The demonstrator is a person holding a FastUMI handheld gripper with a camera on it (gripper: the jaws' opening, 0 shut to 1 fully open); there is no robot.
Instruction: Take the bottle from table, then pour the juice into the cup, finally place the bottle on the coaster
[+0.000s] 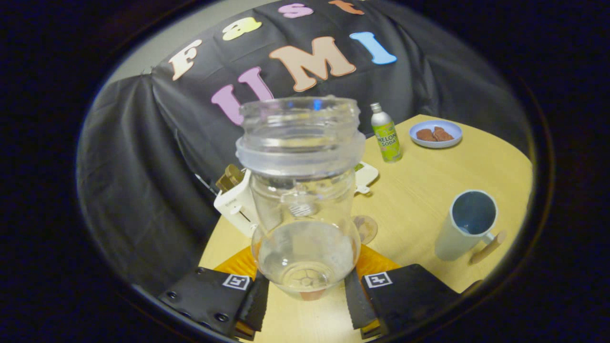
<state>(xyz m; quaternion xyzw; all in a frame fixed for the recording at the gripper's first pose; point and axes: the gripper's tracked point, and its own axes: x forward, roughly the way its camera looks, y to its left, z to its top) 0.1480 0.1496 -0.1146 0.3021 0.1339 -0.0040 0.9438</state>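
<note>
The gripper (305, 297) pinches the clear bottle (302, 190) at its base, both fingers pressed on it, mouth open and nearly empty. The cup (466, 225) stands on the table (429, 190) to the right, the coaster (366, 227) just behind the bottle.

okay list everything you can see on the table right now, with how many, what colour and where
bottle: one, clear, open-topped, between the fingers
cup: one, pale with blue inside, right of the bottle
coaster: one, brown, just behind the bottle
soda bottle: one, green, far side of the table
plate: one, light blue, holding brown pieces, right of the soda bottle
toaster: one, white, behind the bottle
table: one, light wood
hand-held gripper: one, fingers closed on the bottle's base
</note>
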